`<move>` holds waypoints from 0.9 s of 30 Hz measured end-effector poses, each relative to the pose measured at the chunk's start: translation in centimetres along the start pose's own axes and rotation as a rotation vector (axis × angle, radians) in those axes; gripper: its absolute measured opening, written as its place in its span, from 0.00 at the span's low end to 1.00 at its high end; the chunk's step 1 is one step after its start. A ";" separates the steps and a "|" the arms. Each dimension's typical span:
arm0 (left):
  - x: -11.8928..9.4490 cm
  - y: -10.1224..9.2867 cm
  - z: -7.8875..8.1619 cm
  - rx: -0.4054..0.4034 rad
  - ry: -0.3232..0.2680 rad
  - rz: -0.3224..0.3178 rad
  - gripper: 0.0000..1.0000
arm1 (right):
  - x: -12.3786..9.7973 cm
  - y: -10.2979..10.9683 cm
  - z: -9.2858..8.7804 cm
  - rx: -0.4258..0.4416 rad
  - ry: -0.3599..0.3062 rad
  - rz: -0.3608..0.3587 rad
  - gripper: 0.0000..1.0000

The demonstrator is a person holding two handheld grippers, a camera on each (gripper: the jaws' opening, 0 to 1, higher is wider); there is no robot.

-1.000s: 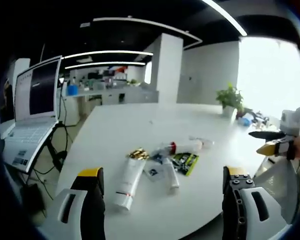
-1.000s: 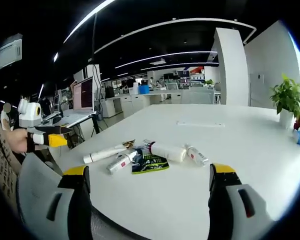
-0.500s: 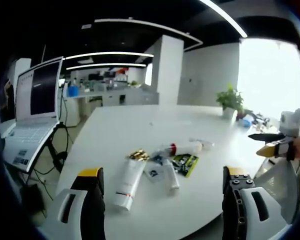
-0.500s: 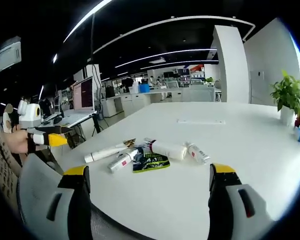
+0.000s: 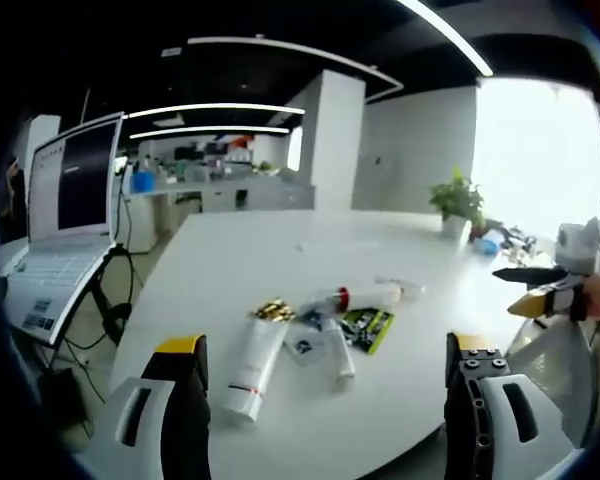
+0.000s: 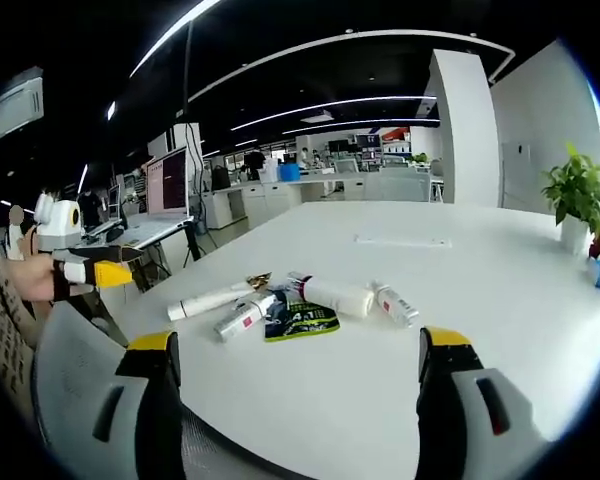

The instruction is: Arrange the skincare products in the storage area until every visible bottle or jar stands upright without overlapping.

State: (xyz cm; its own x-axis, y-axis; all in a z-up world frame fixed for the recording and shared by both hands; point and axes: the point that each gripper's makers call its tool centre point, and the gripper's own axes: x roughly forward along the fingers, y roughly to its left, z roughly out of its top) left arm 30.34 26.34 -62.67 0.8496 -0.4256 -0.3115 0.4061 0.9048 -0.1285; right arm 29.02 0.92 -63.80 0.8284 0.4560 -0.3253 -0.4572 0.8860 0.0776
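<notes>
Both tools gaped, jaws apart and empty; best to approach the white tube (image 5: 252, 366) lower left on the counter (image 5: 280, 250) squarely

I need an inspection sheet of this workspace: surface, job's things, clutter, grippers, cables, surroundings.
Surface: white table, bare around the pile.
Job's things: white tube, small tube, white bottle and small bottle, all lying flat, clustered.
Clutter: green-black sachet among them.
Grippers: left gripper and right gripper open, holding nothing, short of the pile.
Cables: dark cables below the laptop.
Surroundings: potted plant, white pillar, office desks.
</notes>
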 end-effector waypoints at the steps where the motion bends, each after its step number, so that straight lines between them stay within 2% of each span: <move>1: 0.0 0.0 0.0 0.000 0.002 -0.002 0.97 | 0.0 -0.1 0.0 0.002 -0.001 -0.004 0.99; 27: 0.0 -0.5 -0.2 0.003 0.021 -0.009 0.97 | 0.2 0.2 -0.7 0.006 0.045 0.008 1.00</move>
State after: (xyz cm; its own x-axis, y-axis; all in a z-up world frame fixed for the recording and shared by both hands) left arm 30.04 25.85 -62.80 0.8384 -0.4336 -0.3303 0.4150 0.9007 -0.1289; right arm 28.87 1.17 -64.49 0.8091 0.4590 -0.3669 -0.4618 0.8828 0.0858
